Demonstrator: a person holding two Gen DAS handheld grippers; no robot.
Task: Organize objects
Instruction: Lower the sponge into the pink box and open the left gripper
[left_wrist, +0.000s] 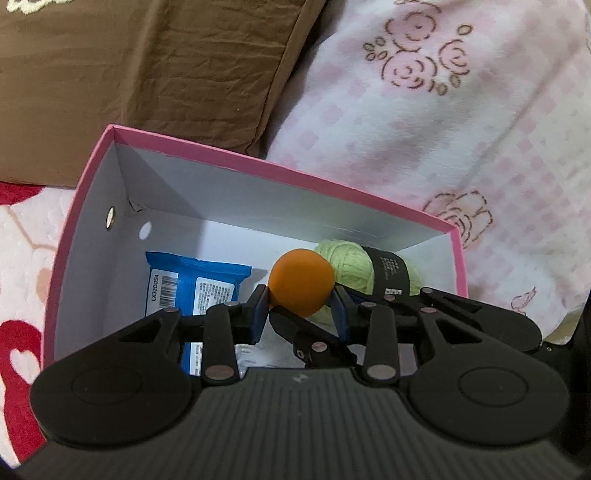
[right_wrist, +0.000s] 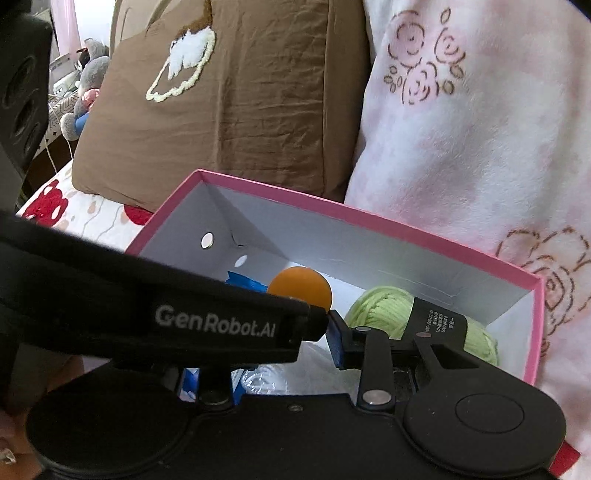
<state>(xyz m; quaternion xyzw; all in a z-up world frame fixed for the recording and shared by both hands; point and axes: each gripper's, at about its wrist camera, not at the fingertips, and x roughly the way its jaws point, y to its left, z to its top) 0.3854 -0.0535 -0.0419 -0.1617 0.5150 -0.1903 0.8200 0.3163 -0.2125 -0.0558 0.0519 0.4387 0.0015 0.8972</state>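
Both grippers angle steeply down over the pink box (left_wrist: 280, 173) at lower centre of frame. Left gripper (left_wrist: 299, 297) is clenched on the orange ball (left_wrist: 301, 282), above the box floor beside the green yarn (left_wrist: 351, 266). Right gripper (right_wrist: 317, 328) is nearly closed, left finger hidden; grasp undeterminable.

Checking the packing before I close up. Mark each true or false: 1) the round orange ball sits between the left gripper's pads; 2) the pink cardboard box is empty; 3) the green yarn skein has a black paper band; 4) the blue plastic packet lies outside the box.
1) True: the round orange ball is clamped in the left gripper.
2) False: the pink cardboard box holds things.
3) True: the green yarn skein has one.
4) False: the blue plastic packet lies inside.
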